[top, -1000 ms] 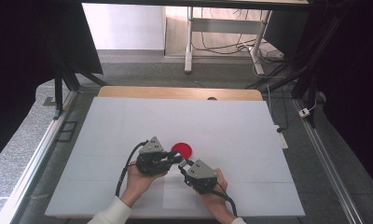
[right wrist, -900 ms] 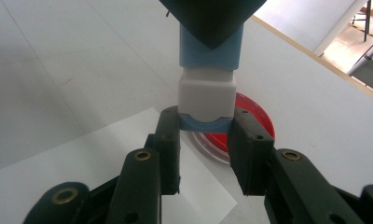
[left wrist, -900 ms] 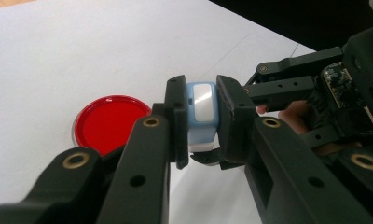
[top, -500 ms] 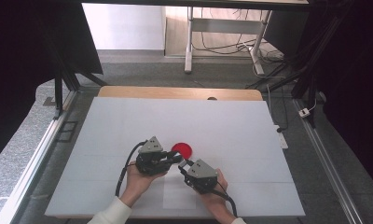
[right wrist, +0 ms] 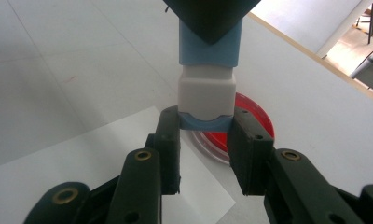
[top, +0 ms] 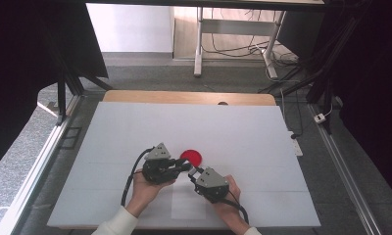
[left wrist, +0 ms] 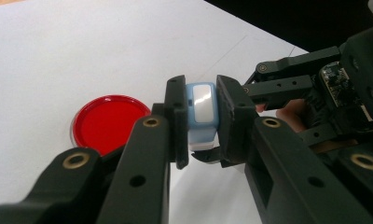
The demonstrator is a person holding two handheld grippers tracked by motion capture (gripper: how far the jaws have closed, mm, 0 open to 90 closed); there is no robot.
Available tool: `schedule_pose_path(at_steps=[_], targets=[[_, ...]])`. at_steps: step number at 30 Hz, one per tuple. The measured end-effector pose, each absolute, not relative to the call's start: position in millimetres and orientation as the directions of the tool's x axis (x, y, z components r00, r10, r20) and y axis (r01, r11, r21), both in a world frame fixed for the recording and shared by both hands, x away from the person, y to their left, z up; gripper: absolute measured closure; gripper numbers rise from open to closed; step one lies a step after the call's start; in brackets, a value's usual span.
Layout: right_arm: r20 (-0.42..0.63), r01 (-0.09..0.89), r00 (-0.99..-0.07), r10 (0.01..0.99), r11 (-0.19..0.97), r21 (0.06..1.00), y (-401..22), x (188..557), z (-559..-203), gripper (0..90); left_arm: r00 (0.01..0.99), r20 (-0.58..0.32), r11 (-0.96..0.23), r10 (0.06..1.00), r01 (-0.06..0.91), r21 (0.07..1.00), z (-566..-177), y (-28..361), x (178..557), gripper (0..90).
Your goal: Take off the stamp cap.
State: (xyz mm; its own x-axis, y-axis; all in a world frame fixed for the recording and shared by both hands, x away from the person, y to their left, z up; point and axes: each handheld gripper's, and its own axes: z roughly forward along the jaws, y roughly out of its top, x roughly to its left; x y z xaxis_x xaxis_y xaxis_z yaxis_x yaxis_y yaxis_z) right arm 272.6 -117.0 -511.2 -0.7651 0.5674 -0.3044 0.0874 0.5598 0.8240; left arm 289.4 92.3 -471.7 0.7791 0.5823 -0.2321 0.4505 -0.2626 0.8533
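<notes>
Between both sets of fingers, a small blue-and-white block (left wrist: 201, 116) hung above the desk (top: 135, 127): the left gripper (left wrist: 198, 121) clamped its blue end, the right gripper (right wrist: 205, 135) its other end, seemingly to pull it apart. A red dish (left wrist: 111, 122) lay just beyond.

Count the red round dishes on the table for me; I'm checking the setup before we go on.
1. The red round dish lies on the white table, just beyond the left tongs and right tongs, which both grip a small blue-and-white block. None seems hidden.
</notes>
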Motion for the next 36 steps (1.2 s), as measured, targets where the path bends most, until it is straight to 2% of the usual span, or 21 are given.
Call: schedule_pose_path(at_steps=[8,18,31,36], targets=[[-0.255,0.122,-0.764,0.593,0.520,0.845,-117.3,272.2,-512.5,65.7,0.777,-0.244,-0.255,0.580,0.457,0.852,-472.0,93.6,290.1,75.3],[-0.328,0.072,-0.777,0.537,0.593,0.802,-118.2,273.7,-508.4,65.8,0.781,-0.251,-0.257,0.572,0.461,0.849,-472.4,93.8,290.6,75.2],[-0.271,0.109,-0.767,0.581,0.534,0.839,-119.0,271.7,-509.3,65.7,0.778,-0.270,-0.235,0.567,0.467,0.852,-471.7,96.6,291.3,75.0],[-0.292,0.095,-0.768,0.571,0.551,0.829,-119.4,270.6,-508.3,65.8,0.781,-0.270,-0.239,0.564,0.467,0.851,-471.7,96.4,291.0,75.1]])
